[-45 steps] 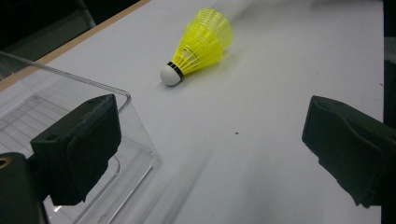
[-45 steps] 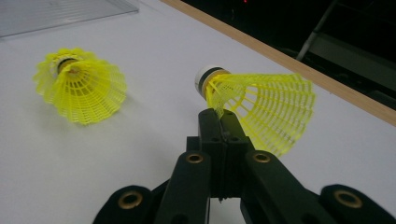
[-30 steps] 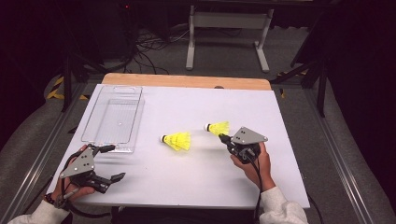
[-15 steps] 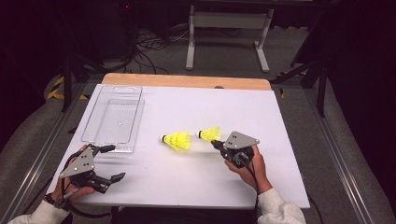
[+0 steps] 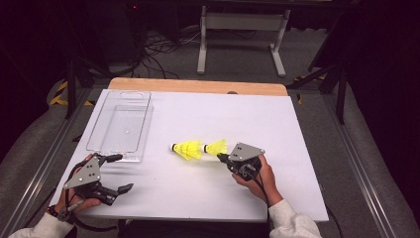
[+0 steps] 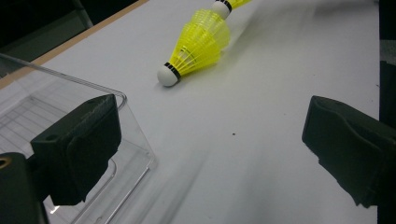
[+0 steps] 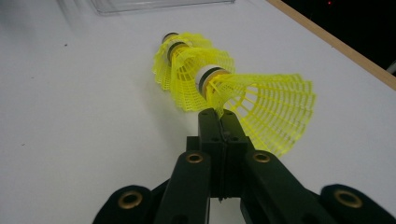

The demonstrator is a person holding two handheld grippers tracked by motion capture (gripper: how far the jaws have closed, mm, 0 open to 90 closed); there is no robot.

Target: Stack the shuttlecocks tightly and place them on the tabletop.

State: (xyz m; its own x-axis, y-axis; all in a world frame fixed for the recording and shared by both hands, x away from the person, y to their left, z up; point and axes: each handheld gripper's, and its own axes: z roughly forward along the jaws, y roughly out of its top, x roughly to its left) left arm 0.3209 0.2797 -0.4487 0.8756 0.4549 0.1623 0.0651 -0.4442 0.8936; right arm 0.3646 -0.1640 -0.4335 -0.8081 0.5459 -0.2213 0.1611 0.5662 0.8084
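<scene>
High view: the right gripper [image 5: 221,157] pinches a yellow shuttlecock [image 5: 216,147] by its skirt, nose pointing left into the skirt of a second shuttlecock [image 5: 187,149] lying mid-desk [image 5: 297,148], both on one left-right line.

Left gripper view: the left gripper [image 6: 210,149] has wide fingers, the clear tray [image 6: 70,93] just beside one.

Right gripper view: shut fingers [image 7: 208,126] clamp the mesh; the tray lies beyond, far left.

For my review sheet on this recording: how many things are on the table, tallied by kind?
Yellow shuttlecocks: 2, one lying on the table, one in the shut right gripper by its skirt
Clear plastic trays: 1
Total: 3
</scene>
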